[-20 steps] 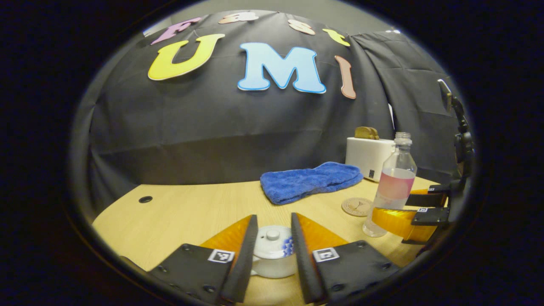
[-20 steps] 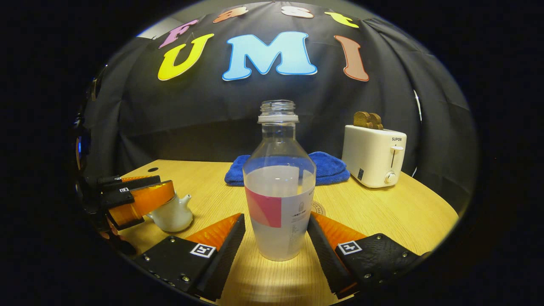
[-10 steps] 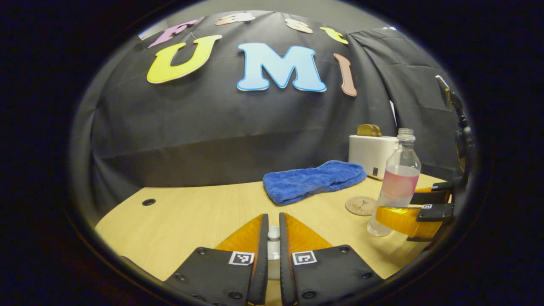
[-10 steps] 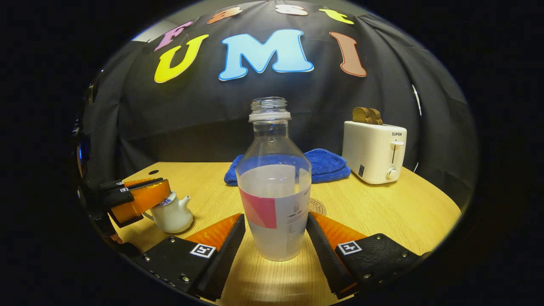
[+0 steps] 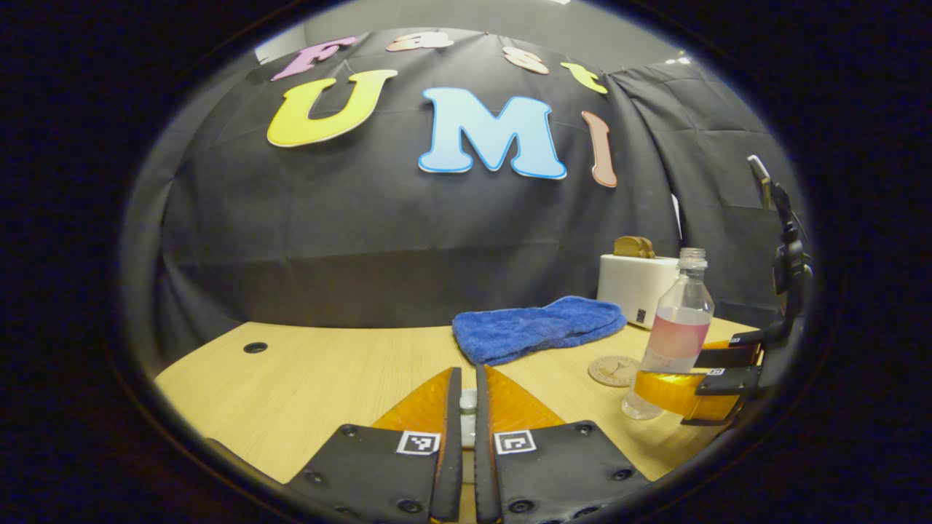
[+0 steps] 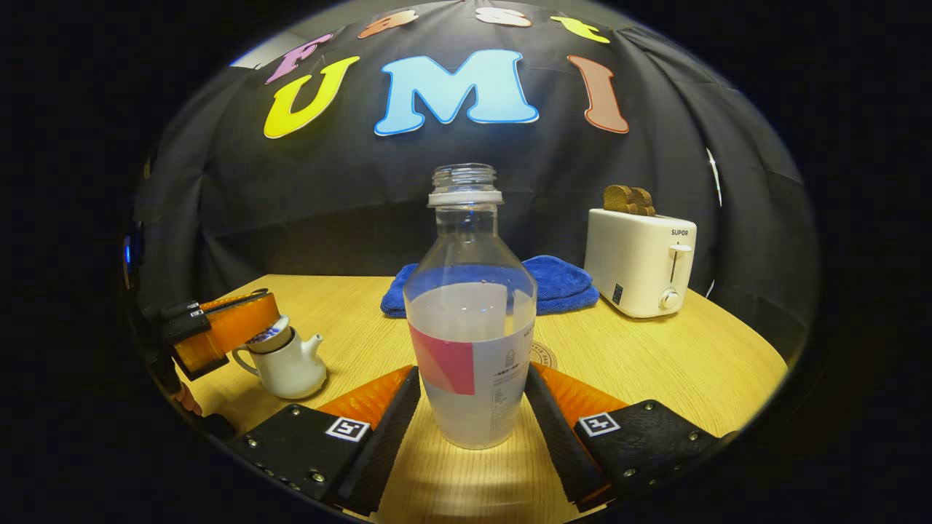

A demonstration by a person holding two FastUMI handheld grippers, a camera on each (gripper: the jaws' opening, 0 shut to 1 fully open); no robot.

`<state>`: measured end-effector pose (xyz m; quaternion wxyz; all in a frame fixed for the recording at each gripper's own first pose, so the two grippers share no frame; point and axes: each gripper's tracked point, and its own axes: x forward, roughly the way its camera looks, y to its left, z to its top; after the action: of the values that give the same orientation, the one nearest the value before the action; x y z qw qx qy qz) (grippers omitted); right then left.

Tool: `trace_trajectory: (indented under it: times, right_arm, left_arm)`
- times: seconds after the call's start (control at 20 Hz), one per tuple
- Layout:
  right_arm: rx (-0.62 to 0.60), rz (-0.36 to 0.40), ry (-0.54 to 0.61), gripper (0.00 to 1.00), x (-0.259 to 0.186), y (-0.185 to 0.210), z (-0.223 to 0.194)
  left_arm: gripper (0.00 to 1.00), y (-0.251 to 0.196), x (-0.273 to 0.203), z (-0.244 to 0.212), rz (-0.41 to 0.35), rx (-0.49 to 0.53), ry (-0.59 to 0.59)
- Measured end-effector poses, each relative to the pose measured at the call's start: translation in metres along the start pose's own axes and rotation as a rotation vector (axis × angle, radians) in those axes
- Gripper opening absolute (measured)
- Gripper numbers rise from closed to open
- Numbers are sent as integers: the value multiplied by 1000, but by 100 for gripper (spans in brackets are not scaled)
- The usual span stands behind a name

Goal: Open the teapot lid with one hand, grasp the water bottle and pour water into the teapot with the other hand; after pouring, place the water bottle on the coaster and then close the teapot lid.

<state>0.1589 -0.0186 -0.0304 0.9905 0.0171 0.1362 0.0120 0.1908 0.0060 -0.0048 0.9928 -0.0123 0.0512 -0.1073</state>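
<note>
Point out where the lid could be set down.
Bare table left of the towel, out to the hole. Crowded on the right: coaster, bottle, toaster, right gripper.

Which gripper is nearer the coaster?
Right. The right gripper holds the water bottle just in front of the coaster; the left gripper is off at the teapot.
</note>
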Motion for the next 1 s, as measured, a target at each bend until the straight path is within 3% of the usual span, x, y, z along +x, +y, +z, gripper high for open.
trace_trajectory:
  times: [0.3,0.65,0.7,1.0]
  right_arm:
    - [-5,-22,-3,89,1,-2,2]
    - [-20,-42,18,89,5,-4,0]
    - [-24,-41,20,82,5,-3,0]
    - [-28,-68,21,77,6,-6,0]
  left_arm:
    - [14,19,-23,24,21,-34,-84]
    - [14,75,-39,19,112,-9,-88]
    - [13,82,-39,14,120,-10,-80]
    - [13,103,-35,0,133,-80,-59]
